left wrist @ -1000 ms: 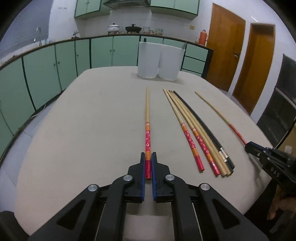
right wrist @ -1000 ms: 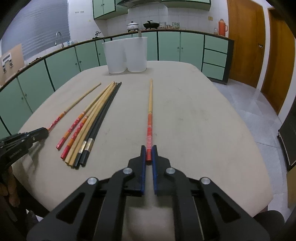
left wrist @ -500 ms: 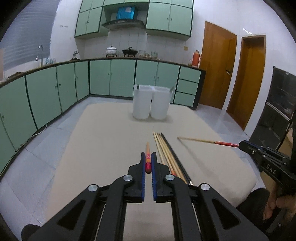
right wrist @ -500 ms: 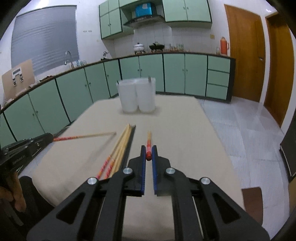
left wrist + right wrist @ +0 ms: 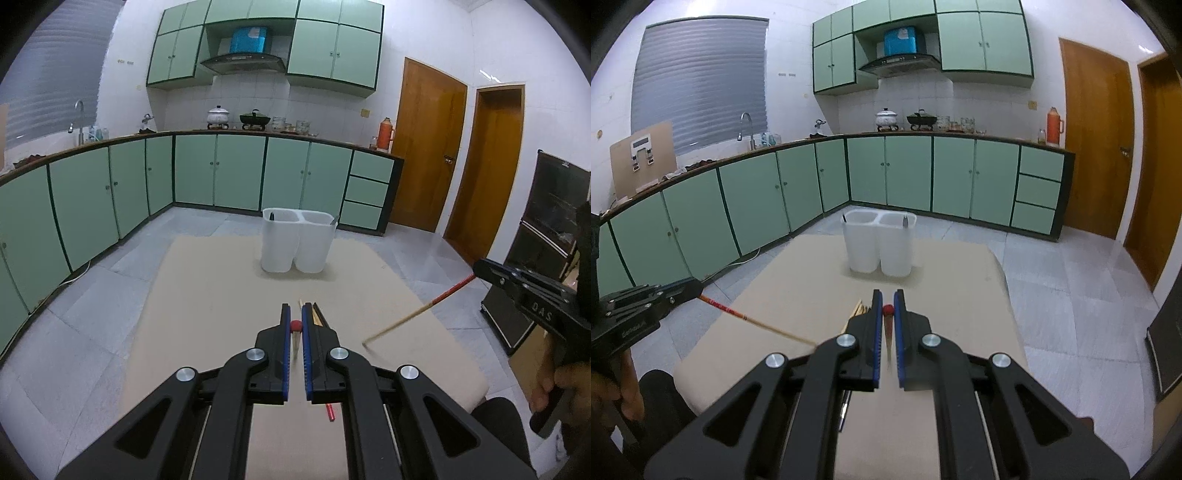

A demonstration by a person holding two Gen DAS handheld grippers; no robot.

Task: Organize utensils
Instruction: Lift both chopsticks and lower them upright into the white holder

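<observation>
My left gripper (image 5: 295,325) is shut on the red end of a chopstick (image 5: 296,326), which hangs tip-down above the table. My right gripper (image 5: 888,309) is shut on the red end of another chopstick (image 5: 888,311), also hanging tip-down. Each gripper shows in the other's view with its chopstick slanting down: the right-held chopstick (image 5: 413,317), the left-held chopstick (image 5: 757,320). Several chopsticks (image 5: 314,314) lie on the beige table (image 5: 207,295), mostly hidden by the fingers. A white two-compartment holder (image 5: 295,245) stands at the far end; it also shows in the right wrist view (image 5: 877,243).
Green cabinets (image 5: 110,192) line the kitchen walls. Wooden doors (image 5: 424,147) are at the right. A dark oven-like cabinet (image 5: 546,229) stands at the right. Grey tiled floor (image 5: 81,295) surrounds the table.
Both grippers have risen well above the table, each lifting its chopstick from lying flat to hanging steeply tip-down. The view has tilted up toward the kitchen.
</observation>
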